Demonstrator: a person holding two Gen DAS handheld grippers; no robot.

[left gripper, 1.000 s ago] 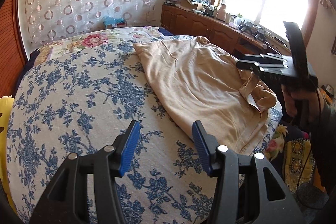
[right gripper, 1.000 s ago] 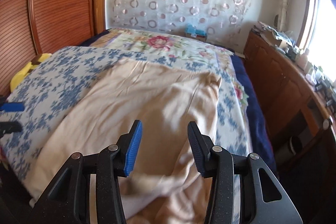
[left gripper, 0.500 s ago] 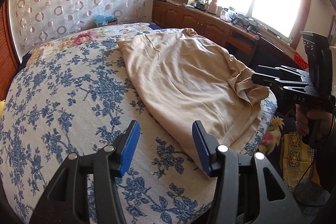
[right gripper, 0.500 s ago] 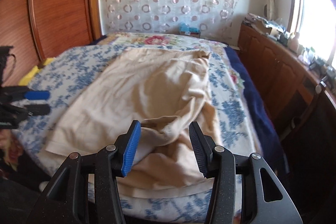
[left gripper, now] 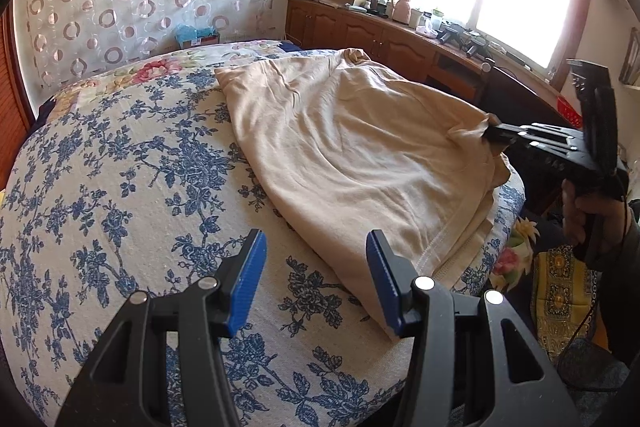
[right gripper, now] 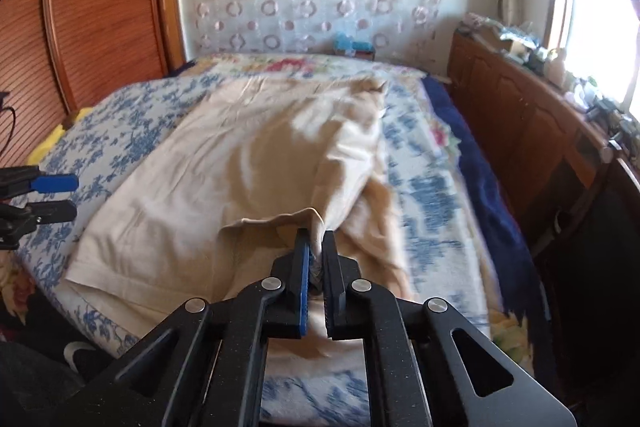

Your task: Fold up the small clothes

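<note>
shirt (left gripper: 352,155) lies on the bed (left gripper: 120,187) by its right edge. right gripper (right gripper: 316,251) just snapped tight on a bunched corner. left gripper (left gripper: 316,267) is half open, holding nothing; it should pinch the near hem, then both lift together.

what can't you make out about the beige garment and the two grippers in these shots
- Beige garment: its type; bunched, and blurred in the right wrist view.
- Right gripper, shut on a fold: how much cloth it pinches, hidden between the pads.
- Left gripper, open: whether it touches the blue floral bedspread.
</note>
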